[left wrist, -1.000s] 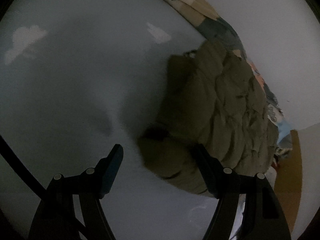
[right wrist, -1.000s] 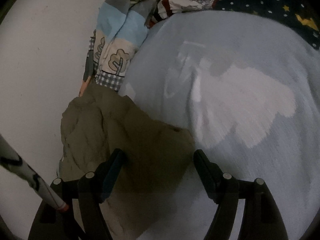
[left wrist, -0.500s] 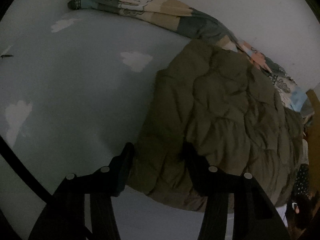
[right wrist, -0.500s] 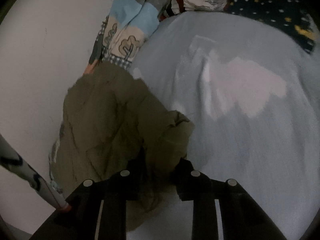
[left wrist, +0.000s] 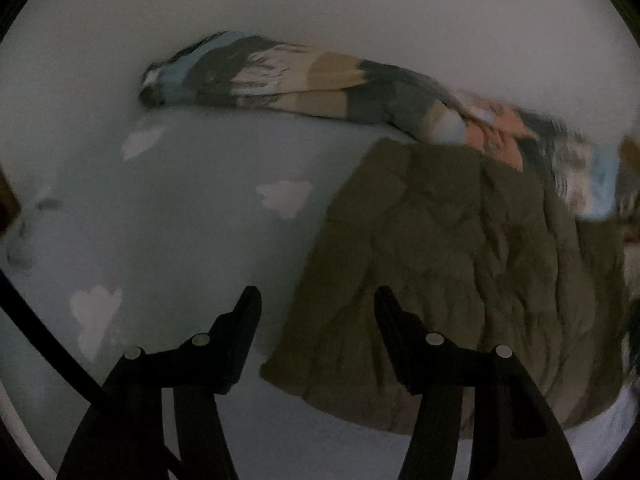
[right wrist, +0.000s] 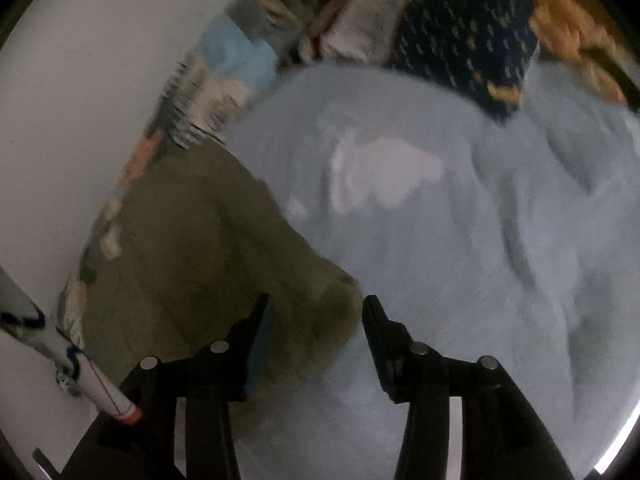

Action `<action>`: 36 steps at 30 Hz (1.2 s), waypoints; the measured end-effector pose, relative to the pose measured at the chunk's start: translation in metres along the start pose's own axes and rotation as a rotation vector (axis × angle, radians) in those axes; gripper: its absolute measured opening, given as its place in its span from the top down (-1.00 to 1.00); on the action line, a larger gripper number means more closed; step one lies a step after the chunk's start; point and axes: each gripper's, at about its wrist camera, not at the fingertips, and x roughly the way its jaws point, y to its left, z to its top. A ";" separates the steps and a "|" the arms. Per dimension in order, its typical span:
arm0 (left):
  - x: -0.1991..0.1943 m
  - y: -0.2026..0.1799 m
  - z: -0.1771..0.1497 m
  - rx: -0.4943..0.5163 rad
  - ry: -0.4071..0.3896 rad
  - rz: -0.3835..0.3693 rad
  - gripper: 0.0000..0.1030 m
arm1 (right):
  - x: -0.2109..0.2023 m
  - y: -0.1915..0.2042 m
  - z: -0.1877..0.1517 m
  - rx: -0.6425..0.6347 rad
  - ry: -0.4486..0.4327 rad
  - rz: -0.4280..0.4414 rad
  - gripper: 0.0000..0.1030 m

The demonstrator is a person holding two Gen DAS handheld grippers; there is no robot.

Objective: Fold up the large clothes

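An olive quilted garment lies folded in a thick block on the pale blue cloud-print sheet, close to the wall. In the left wrist view my left gripper hovers over the block's left edge; its jaws are opening and the pads do not press the cloth. In the right wrist view the garment fills the lower left. One puffy corner of it sits between the fingers of my right gripper. Those jaws are opening too, and the pads look clear of the cloth.
A rolled patchwork quilt runs along the white wall behind the garment. A navy star-print pillow and orange fabric lie at the head of the bed. A white tube with a red tip crosses the lower left.
Half a second ago both grippers were pinched on the garment's edges; both now stand wider and have drawn up and back. The left view has rolled, showing more wall and quilt.
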 end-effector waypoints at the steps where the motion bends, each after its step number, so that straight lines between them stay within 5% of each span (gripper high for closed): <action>1: 0.001 -0.007 -0.002 0.033 0.000 0.014 -0.12 | 0.000 0.012 -0.002 -0.053 -0.005 0.043 0.00; 5: 0.029 -0.020 -0.014 0.122 0.103 0.086 -0.13 | 0.015 0.060 -0.020 -0.310 -0.026 0.060 0.23; 10: 0.042 -0.013 -0.018 0.127 0.163 0.105 -0.28 | 0.075 0.044 -0.027 -0.300 0.144 -0.019 0.27; 15: 0.020 -0.027 -0.019 0.147 0.063 0.141 -0.27 | 0.079 0.046 -0.025 -0.313 0.165 -0.062 0.27; 21: -0.020 -0.050 -0.015 0.208 -0.128 0.088 -0.27 | 0.032 0.091 -0.034 -0.422 -0.049 -0.051 0.26; 27: -0.012 -0.065 -0.022 0.254 -0.088 0.047 -0.27 | 0.032 0.125 -0.052 -0.512 -0.055 0.052 0.25; 36: 0.003 -0.069 -0.023 0.268 -0.042 0.045 -0.27 | 0.060 0.136 -0.074 -0.519 0.028 0.051 0.19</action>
